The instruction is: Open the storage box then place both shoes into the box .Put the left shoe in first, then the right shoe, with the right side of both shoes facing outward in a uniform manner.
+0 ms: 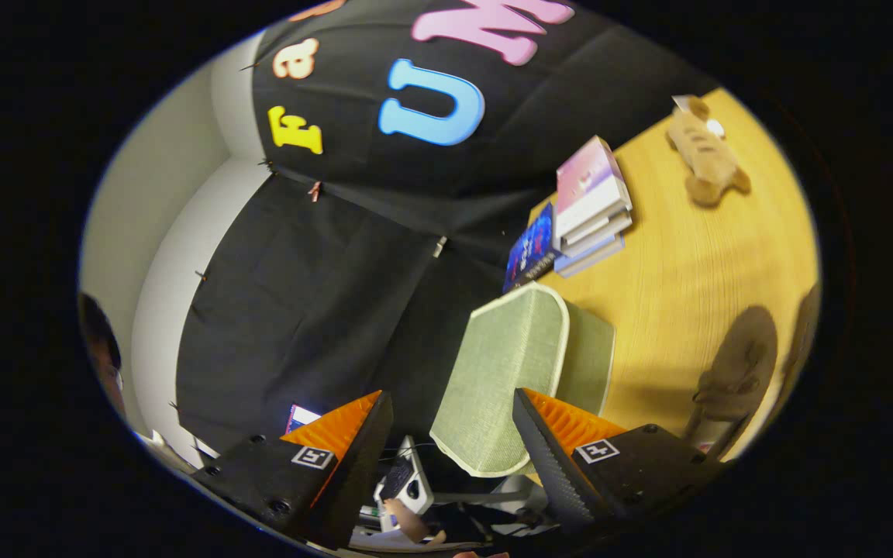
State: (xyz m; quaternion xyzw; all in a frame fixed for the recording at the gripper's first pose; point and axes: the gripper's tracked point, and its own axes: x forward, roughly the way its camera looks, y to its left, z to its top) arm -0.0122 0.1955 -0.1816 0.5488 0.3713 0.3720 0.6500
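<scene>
Tilting sharply, the gripper view is rolled so that the counter [694, 279] stands at an angle beside the dark booth wall. The claw [453, 422] is seen with its fingers [353, 457] spread well apart, and nothing is held between them. A square black-and-white marker tag is carried on each finger block; no words can be read on these.

Just ahead of the claw, between and slightly beyond the fingertips, the box [512, 372] is found: a pale green fabric storage box with a light trim round its edge, resting at the near edge of the counter. Whether its lid is open or closed cannot be told at this angle. One finger overlaps its lower corner in the view; contact cannot be confirmed.

Beyond the box a stack of books [590, 205] is set on the counter, with a blue book [530, 248] leaning against it. Printing is seen on the blue cover, but it is too small to be read. Farther off, well apart from the box, a tan plush toy [706, 155] lies on the wood, a small white tag at one end, its writing illegible.

Two brown shoes [741, 372] are seen in shadow near the counter's edge, apart from the box.
</scene>
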